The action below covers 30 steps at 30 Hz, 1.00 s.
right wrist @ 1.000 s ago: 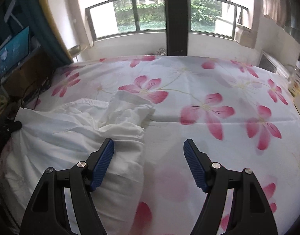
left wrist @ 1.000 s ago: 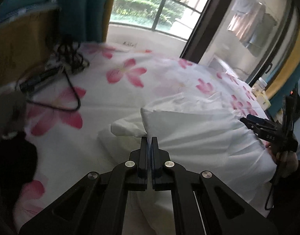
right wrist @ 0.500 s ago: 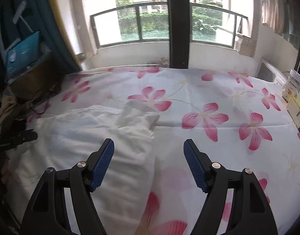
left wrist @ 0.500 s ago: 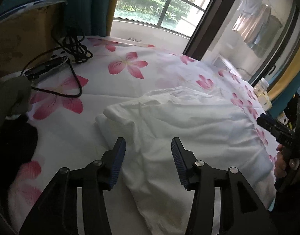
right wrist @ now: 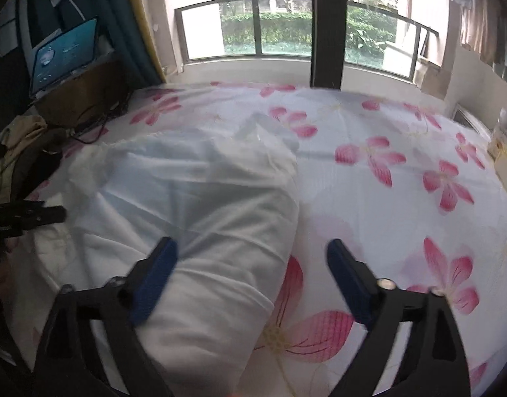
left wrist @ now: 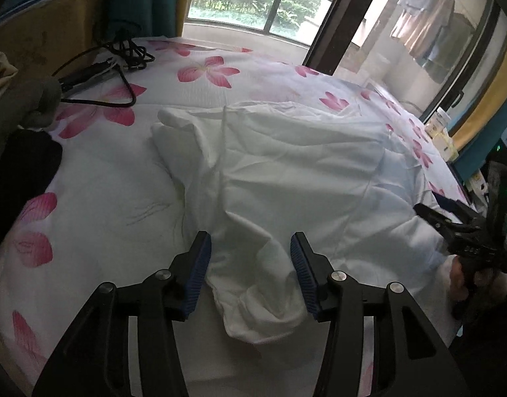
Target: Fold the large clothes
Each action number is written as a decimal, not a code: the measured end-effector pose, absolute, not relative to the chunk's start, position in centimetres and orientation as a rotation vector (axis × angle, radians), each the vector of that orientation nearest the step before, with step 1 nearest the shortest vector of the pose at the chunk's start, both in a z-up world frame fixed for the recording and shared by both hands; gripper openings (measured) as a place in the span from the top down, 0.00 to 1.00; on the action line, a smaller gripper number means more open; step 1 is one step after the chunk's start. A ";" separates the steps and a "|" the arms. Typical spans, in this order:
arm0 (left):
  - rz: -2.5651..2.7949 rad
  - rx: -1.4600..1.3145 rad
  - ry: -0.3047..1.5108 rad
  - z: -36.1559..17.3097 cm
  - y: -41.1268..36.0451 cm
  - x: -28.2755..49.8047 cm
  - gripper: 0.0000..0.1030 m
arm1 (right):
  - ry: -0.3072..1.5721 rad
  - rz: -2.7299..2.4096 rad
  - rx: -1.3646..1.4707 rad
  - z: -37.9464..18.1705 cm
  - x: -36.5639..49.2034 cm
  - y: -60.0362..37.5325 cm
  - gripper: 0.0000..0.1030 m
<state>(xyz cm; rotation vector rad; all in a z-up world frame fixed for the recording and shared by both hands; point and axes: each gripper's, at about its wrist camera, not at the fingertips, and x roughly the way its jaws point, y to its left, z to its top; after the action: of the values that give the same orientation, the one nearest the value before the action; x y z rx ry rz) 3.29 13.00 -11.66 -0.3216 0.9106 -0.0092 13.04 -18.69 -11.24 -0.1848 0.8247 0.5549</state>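
left gripper (left wrist: 250,271): apart, holding nothing | right gripper (right wrist: 250,279): opening wide over white garment (left wrist: 286,172)

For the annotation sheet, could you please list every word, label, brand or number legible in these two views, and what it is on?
Nothing can be read in either view.
Laptop screen: pale marks on blue, too blurred.
Bottle and yellow boxes beside the bed: labels too small.
Right gripper body: pale dots, no legible lettering.
White garment and floral sheet: no print.
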 end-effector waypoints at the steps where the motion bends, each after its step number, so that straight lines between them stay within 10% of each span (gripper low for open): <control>1: -0.010 -0.314 0.917 -11.6 12.9 3.1 0.49 | 0.845 0.554 -0.169 -12.0 13.2 -18.9 0.07; 30: -0.035 -0.416 0.863 -11.8 17.6 6.6 0.33 | 0.772 0.548 -0.042 -7.4 14.5 -23.5 0.07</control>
<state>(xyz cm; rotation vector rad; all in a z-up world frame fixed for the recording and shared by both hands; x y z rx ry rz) 6.61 17.60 -11.76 -0.4165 0.8630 -0.0352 14.52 -23.45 -7.45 -0.0416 0.7719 0.5476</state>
